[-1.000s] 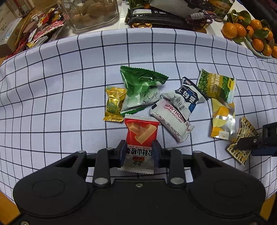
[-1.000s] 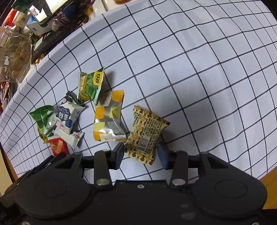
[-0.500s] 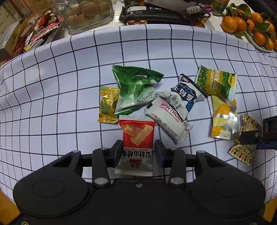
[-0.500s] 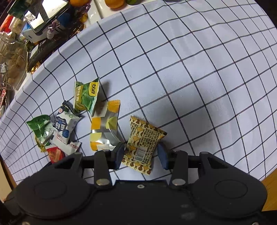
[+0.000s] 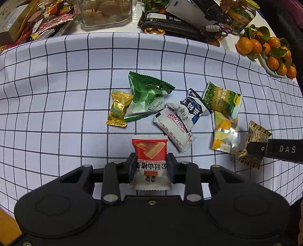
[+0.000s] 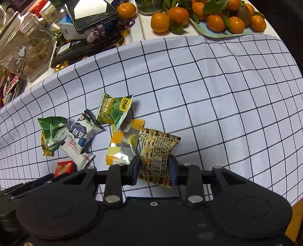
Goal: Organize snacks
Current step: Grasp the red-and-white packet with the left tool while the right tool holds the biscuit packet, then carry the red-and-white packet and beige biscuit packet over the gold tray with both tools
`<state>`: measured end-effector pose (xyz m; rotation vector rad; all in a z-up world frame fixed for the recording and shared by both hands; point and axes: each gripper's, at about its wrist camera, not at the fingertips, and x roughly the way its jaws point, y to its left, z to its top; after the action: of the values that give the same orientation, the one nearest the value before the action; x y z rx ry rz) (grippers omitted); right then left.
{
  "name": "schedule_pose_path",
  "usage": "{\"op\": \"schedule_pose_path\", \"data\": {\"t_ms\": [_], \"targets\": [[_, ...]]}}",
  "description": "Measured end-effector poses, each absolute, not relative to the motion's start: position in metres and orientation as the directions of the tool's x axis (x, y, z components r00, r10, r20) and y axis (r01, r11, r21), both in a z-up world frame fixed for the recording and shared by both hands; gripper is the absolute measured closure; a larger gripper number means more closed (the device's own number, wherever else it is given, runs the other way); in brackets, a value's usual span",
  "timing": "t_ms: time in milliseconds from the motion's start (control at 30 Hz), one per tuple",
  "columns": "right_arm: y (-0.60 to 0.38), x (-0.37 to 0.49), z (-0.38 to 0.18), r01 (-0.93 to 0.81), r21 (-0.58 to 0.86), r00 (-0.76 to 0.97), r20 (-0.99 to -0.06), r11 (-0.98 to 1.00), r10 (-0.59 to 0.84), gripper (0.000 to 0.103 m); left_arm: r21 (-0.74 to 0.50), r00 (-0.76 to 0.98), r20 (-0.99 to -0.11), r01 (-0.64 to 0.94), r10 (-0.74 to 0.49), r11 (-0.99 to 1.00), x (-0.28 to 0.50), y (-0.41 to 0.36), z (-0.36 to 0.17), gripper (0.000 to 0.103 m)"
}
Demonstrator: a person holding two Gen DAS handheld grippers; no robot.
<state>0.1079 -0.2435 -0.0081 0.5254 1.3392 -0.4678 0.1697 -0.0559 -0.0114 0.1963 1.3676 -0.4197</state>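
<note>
My left gripper [image 5: 151, 167] is shut on a red and white snack packet [image 5: 150, 160] and holds it above the checked cloth [image 5: 56, 94]. My right gripper [image 6: 154, 168] is shut on a brown patterned packet [image 6: 156, 151]; that packet also shows in the left wrist view [image 5: 254, 141]. On the cloth lie a gold candy [image 5: 118, 108], a green packet [image 5: 145, 96], a white hawthorn bar [image 5: 175, 130], a blue-white packet [image 5: 191, 108], a green garlic-flavour packet [image 5: 222, 99] and a yellow-silver packet [image 5: 225, 132].
Behind the cloth stand a clear jar of biscuits [image 5: 106, 11], a dark snack pack [image 5: 170, 20], loose red wrappers [image 5: 43, 24] and a tray of tangerines [image 6: 227, 19]. The cloth's front edge and the wooden table corner [image 6: 298, 210] are near my right gripper.
Both grippers have risen and pulled back with their packets. The red packet has come away from the pile, and the brown packet has lifted beside the yellow-silver one.
</note>
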Motion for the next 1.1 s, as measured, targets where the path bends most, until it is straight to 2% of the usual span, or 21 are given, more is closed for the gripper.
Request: {"op": "schedule_pose_path", "data": {"t_ms": [267, 333, 833, 967, 1000, 1100], "targets": [[-0.243, 0.104, -0.024, 0.615, 0.039, 0.086, -0.996, 0.788, -0.017, 0.069, -0.093, 0.065, -0.989, 0.393, -0.129, 0.915, 0.161, -0.055, -0.035, 0.059], [-0.243, 0.105, -0.025, 0.615, 0.035, 0.083, -0.996, 0.788, -0.021, 0.068, -0.090, 0.073, -0.989, 0.388, -0.128, 0.917, 0.161, -0.054, -0.037, 0.057], [-0.257, 0.113, -0.047, 0.637, 0.040, 0.042, -0.999, 0.770, 0.016, 0.064, -0.038, 0.106, -0.990, 0.404, -0.088, 0.914, 0.167, -0.074, -0.042, 0.055], [-0.255, 0.114, -0.049, 0.632, 0.032, 0.039, -0.999, 0.774, 0.010, 0.064, -0.037, 0.103, -0.991, 0.397, -0.085, 0.917, 0.168, -0.071, -0.043, 0.055], [-0.254, 0.114, -0.049, 0.631, 0.031, 0.039, -0.999, 0.775, 0.008, 0.064, -0.040, 0.102, -0.991, 0.396, -0.087, 0.917, 0.168, -0.072, -0.043, 0.058], [-0.251, 0.113, -0.048, 0.632, 0.028, 0.040, -0.999, 0.774, 0.004, 0.068, -0.051, 0.102, -0.990, 0.390, -0.099, 0.919, 0.168, -0.072, -0.041, 0.061]]}}
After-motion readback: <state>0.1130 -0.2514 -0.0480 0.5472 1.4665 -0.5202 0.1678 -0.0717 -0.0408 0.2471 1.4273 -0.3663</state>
